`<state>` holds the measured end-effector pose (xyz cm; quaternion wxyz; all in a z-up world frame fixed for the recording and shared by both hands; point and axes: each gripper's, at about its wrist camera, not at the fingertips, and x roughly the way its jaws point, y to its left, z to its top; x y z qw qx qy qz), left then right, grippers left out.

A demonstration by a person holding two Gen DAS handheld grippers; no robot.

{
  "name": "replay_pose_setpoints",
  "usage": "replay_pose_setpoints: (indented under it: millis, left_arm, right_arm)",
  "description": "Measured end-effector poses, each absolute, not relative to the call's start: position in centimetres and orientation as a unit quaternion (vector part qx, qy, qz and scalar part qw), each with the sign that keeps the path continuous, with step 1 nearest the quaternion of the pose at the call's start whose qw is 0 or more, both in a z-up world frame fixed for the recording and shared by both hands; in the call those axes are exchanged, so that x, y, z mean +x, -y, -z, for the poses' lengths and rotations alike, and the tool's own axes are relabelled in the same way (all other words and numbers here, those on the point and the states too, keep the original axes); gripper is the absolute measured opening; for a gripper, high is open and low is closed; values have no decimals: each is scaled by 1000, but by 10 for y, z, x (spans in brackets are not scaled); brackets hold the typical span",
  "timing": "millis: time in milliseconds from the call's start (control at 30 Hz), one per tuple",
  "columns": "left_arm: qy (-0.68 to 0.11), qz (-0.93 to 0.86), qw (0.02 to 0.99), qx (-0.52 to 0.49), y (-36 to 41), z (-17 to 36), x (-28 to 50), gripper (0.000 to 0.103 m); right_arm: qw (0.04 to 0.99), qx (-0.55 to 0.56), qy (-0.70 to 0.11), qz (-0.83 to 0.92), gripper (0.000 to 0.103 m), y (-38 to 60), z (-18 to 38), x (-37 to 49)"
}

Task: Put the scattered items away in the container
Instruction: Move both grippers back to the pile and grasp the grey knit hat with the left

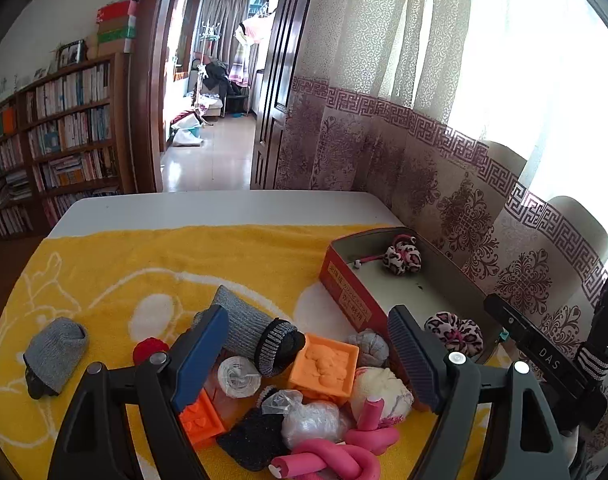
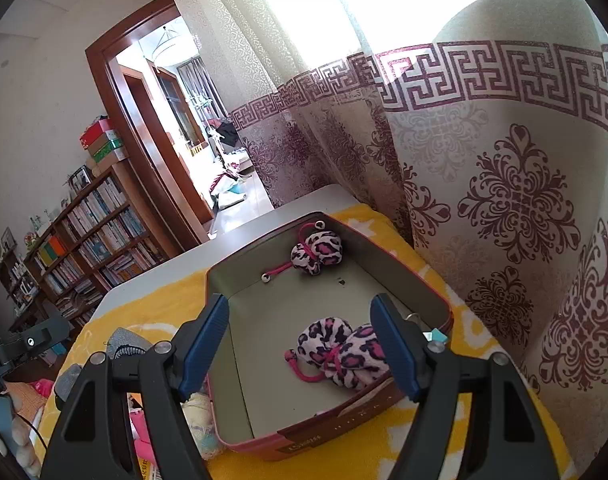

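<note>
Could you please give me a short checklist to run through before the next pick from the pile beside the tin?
1. Left gripper open with nothing between its fingers: ok.
2. Right gripper open, nothing pressed between its fingers: ok.
3. Red tin has bare floor left: ok; only two leopard-print bundles inside.
4. Orange block lies between the left fingers' line: ok.
5. Block free of neighbours: not ok; the grey sock and the white ball crowd it.
6. Right gripper clear of the left's way to the tin: cannot tell.
</note>
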<state>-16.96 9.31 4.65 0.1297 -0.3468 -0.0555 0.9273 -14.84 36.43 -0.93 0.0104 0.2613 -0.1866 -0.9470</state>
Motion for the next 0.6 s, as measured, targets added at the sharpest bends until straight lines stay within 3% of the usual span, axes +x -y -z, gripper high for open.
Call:
replay_pose_setpoints:
  millis: [200, 600]
  left_arm:
    - [79, -927, 94, -355, -49, -34, -155, 84]
    - [106, -925, 9, -366, 31, -7, -126, 84]
  right_arm:
    - [80, 263, 172, 946, 77, -344, 9, -146]
    - [308, 289, 39, 905, 77, -239, 19, -119]
